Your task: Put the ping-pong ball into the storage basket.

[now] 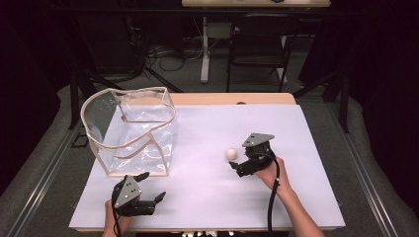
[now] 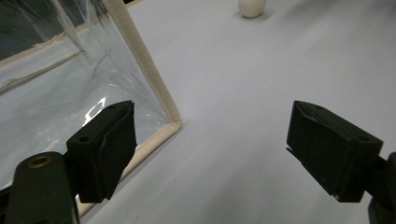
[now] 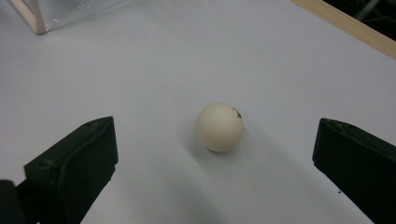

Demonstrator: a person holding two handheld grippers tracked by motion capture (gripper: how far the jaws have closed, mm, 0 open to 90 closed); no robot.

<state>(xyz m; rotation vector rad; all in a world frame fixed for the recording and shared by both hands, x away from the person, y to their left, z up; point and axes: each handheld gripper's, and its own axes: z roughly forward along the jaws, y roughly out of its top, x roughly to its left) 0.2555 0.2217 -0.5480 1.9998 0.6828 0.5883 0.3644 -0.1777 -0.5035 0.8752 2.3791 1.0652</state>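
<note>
A small cream ball [image 1: 230, 153] lies on the white sheet right of centre. My right gripper [image 1: 240, 159] is open just to its right. In the right gripper view the ball [image 3: 219, 127] sits a little beyond and between the two spread jaws of that gripper [image 3: 215, 161], touching neither. A clear plastic bin with cream trim [image 1: 129, 129] stands open-topped at the left. My left gripper [image 1: 151, 186] is open near the front edge, just in front of the bin. In the left gripper view the gripper [image 2: 215, 147] holds nothing, with the bin's near corner [image 2: 156, 91] by its left jaw and the ball [image 2: 252, 6] far ahead.
The white sheet [image 1: 217, 197] covers a wooden table whose far edge [image 1: 232, 98] shows behind it. A black chair [image 1: 259, 42] and a table leg [image 1: 204, 49] stand on the floor beyond. The bin's corner [image 3: 36, 18] appears at the top left of the right gripper view.
</note>
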